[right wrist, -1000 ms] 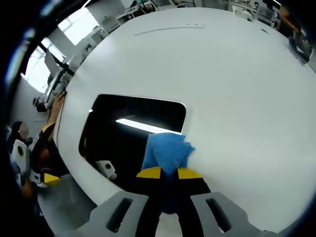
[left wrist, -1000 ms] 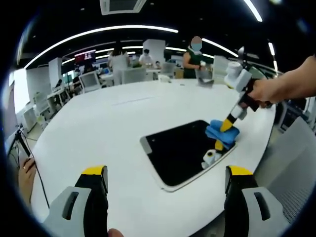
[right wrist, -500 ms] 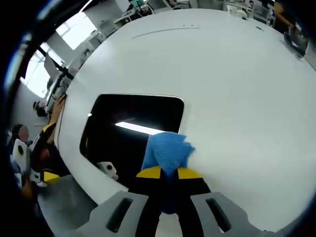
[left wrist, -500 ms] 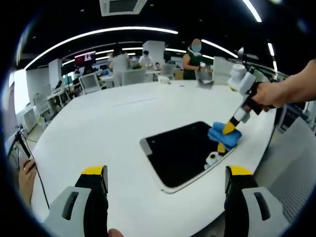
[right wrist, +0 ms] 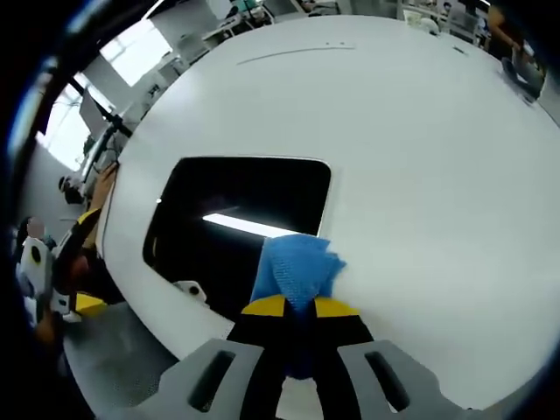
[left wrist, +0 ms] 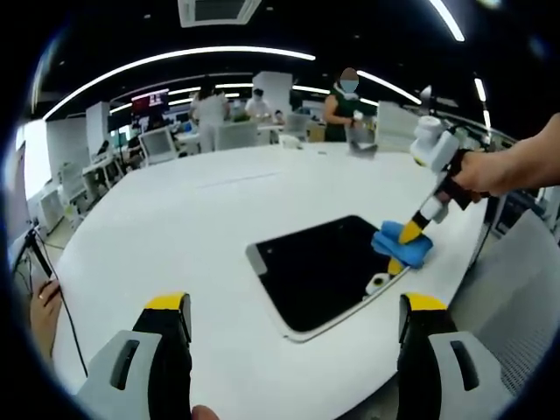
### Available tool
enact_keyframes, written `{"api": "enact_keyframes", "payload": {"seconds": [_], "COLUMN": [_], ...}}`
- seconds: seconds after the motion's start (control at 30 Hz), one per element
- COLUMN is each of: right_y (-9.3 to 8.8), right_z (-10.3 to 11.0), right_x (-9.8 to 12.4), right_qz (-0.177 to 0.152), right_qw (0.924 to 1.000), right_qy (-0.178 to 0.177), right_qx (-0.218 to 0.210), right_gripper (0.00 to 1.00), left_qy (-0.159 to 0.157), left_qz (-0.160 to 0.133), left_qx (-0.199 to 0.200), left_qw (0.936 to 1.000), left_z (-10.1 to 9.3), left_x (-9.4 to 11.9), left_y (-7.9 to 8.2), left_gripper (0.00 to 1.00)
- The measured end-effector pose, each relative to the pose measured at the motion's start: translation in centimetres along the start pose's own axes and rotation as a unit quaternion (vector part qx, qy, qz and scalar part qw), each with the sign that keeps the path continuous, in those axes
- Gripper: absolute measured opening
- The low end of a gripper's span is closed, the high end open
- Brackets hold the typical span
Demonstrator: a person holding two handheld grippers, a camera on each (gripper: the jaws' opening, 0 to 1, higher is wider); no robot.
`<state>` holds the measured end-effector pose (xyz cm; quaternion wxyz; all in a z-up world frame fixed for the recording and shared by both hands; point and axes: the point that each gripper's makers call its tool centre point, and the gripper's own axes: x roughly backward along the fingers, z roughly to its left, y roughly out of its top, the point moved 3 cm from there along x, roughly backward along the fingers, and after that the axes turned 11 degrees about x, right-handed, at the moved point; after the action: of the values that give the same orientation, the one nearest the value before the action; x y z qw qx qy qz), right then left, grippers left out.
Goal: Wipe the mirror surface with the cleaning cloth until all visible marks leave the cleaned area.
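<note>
We see the mirror [left wrist: 319,271] lying flat on the white bench [left wrist: 175,236]. The right gripper [left wrist: 404,234] presses the blue cloth [left wrist: 403,246] on its far corner.

Mirror [left wrist: 319,267] lies flat on the table [left wrist: 192,227], near its edge; cloth [left wrist: 402,246] sits on the mirror's corner, by the table's rim.

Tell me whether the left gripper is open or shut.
Open: the left gripper's jaws stand far apart with bare table between them.
</note>
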<state>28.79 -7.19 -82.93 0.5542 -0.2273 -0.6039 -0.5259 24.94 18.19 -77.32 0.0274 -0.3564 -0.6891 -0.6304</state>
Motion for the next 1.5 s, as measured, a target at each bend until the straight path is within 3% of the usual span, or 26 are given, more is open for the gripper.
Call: {"api": "enact_keyframes", "payload": {"seconds": [0.27, 0.67, 0.77, 0.83, 1.1, 1.4, 1.5], "right_y": [-0.8, -0.6, -0.7, -0.7, -0.6, -0.5, -0.5], "right_z": [0.3, -0.1, -0.1, -0.2, 0.3, 0.8, 1.0], "right_x": [0.2, -0.3, -0.2, -0.3, -0.3, -0.1, 0.0], "right_qz": [0.003, 0.006, 0.009, 0.006, -0.001, -0.002, -0.007], "right_qw": [1.0, 0.9998, 0.9992, 0.9984, 0.998, 0.9968, 0.9964], "right_qy": [0.001, 0.001, 0.002, 0.002, -0.026, -0.062, -0.066], "right_qx": [-0.005, -0.019, -0.038, -0.056, -0.058, -0.05, -0.053], "right_gripper": [0.04, 0.05, 0.04, 0.05, 0.04, 0.04, 0.04], "left_qy": [-0.005, -0.012, -0.01, -0.014, -0.018, -0.037, -0.035], "left_qz": [-0.006, -0.012, 0.006, 0.003, 0.006, -0.001, -0.003], "left_qx": [0.007, 0.018, 0.008, 0.0, 0.0, -0.005, 0.01], "left_qw": [0.9999, 0.9997, 0.9999, 0.9999, 0.9998, 0.9993, 0.9993], "left_z": [-0.3, -0.6, 0.5, 1.3, 4.1, 4.7, 5.2], "left_x": [0.0, 0.3, 0.8, 1.6, 3.2, 3.1, 3.1], "left_y": [0.1, 0.9, 0.7, 0.9, 1.2, 1.7, 1.9], "left_gripper": [0.99, 0.99, 0.99, 0.99, 0.99, 0.99, 0.99]}}
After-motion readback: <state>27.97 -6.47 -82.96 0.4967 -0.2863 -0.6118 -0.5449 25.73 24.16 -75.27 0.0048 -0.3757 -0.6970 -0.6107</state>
